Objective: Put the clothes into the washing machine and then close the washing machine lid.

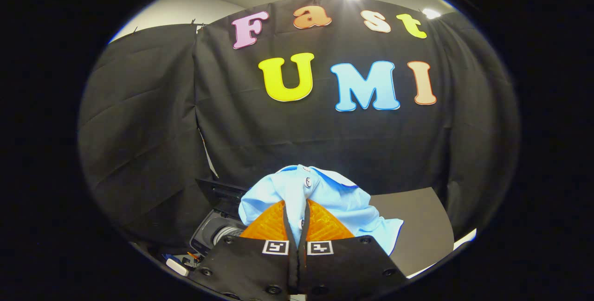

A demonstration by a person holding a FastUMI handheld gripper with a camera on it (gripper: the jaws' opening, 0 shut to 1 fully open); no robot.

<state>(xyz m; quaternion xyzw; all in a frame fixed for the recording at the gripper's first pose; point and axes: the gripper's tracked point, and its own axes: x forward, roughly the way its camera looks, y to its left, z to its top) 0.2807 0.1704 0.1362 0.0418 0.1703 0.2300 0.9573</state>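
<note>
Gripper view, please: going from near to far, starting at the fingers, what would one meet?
Hand-held gripper, fingers shut on the cloth → light blue buttoned shirt pinched between them → flat dark grey tabletop beyond → black cloth booth wall.

Gripper: jaws pressed together on a fold of the light blue shirt; no gap between them. The shirt bunches up ahead of the fingertips and spills right, blocking the path straight ahead. Beyond it, the black cloth wall closes off the far side. Left and below: washing machine, lid raised, opening unobstructed. Right of the shirt: a dark flat counter, bare where visible, free room above it.
</note>
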